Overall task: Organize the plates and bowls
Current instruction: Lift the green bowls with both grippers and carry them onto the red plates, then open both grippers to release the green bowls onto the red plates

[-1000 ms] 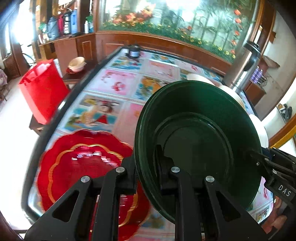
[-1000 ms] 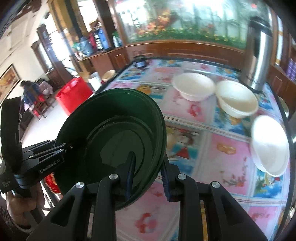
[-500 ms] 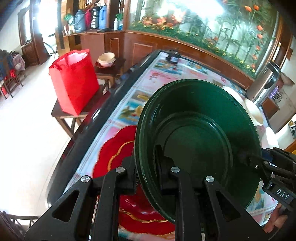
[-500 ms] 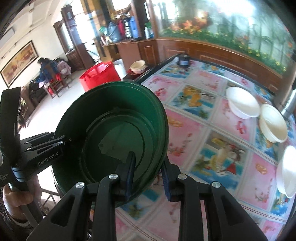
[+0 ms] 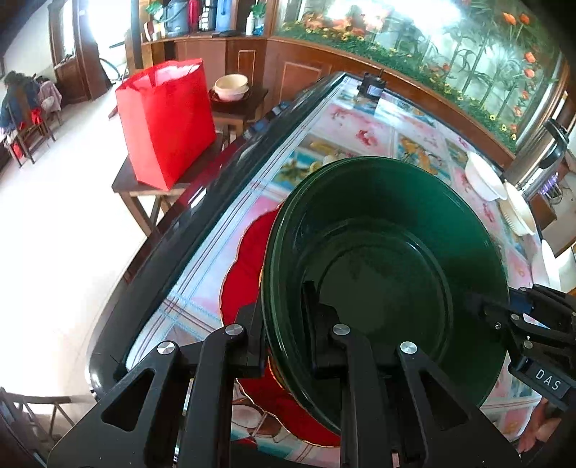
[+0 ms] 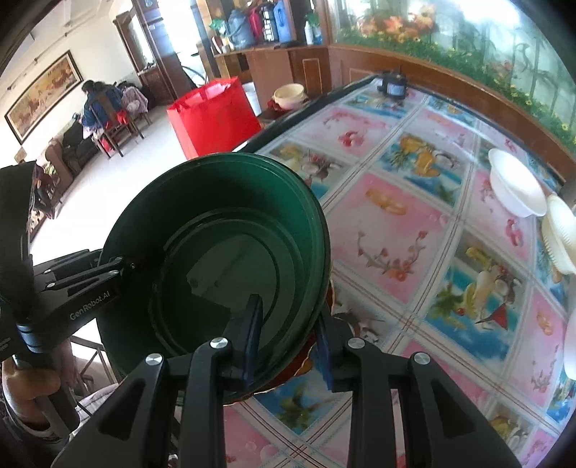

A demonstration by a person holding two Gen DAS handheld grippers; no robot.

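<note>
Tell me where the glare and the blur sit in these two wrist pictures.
Left wrist view: floor at left washed out white by daylight; aquarium glass glares; edges bend with fisheye. Right wrist view: green bowl sharp, its base mirroring pale shapes; tablecloth softens toward the right; white bowls nearly overexposed.

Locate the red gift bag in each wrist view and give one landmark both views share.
Left wrist view: the red gift bag stands upper left, on a small wooden table beside the big table.
Right wrist view: the same bag sits upper centre-left, behind the green bowl.
Shared landmark: the cream bowl just right of the bag.
</note>
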